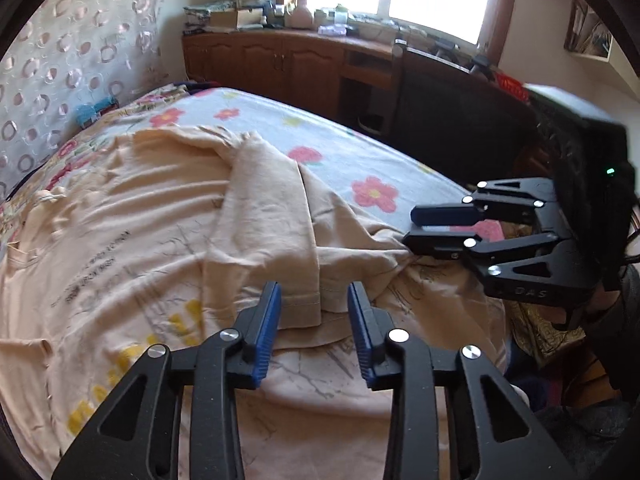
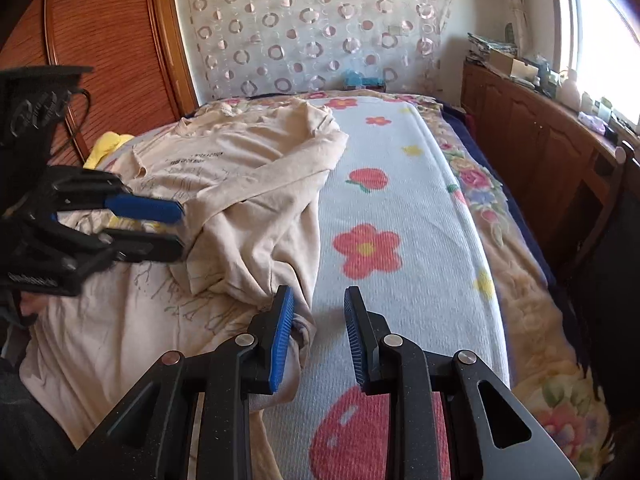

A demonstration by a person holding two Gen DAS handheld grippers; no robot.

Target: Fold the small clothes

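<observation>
A beige long-sleeved shirt (image 1: 140, 220) (image 2: 240, 168) with yellow letters and dark print lies spread on the flowered blanket (image 1: 340, 148) (image 2: 400, 200). One sleeve (image 1: 272, 208) is folded across its body. The cuff (image 1: 302, 300) lies flat between the tips of my left gripper (image 1: 314, 308) (image 2: 180, 228), whose jaws stand apart without pressing it. My right gripper (image 2: 318, 312) (image 1: 410, 228) is open at the shirt's right edge. Only blanket shows between its pads, and bunched fabric rests against its left finger (image 2: 282, 328).
Wooden cabinets (image 1: 280, 60) (image 2: 532, 148) loaded with clutter run under the window along the far side of the bed. A dark chair (image 1: 452, 112) stands by them. A circle-patterned curtain (image 2: 320, 28) hangs at the head, and a yellow cloth (image 2: 108, 146) lies by the wooden panel (image 2: 112, 48).
</observation>
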